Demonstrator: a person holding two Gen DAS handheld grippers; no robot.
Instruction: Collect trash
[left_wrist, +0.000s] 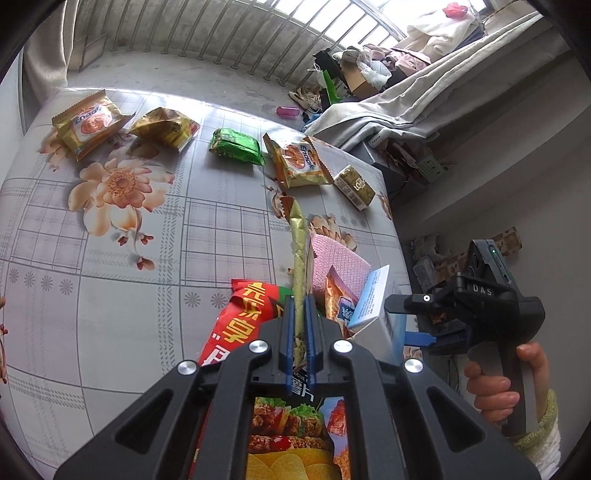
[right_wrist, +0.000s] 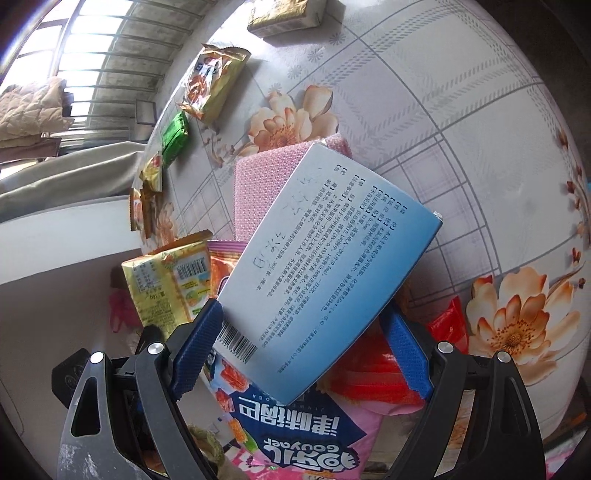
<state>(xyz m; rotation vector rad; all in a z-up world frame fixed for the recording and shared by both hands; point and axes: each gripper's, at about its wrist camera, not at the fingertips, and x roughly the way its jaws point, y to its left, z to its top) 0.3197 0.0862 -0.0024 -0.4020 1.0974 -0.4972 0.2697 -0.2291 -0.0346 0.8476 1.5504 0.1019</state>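
Meanwhile, the left gripper (left_wrist: 299, 314) clenches its jaws on a thin gold wrapper (left_wrist: 298, 243) raised edge-on over the floral desk (left_wrist: 110, 258), while the right gripper (right_wrist: 301, 350) grasps a blue-and-white box (right_wrist: 328, 258) across its width. Both loads probably want steady carrying to the pile. One desk packet (left_wrist: 303, 162) reads "Enaak".

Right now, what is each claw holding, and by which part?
The left claw is shut on a gold wrapper, pinching its near end. The right claw grips the blue and white box across its barcode end.
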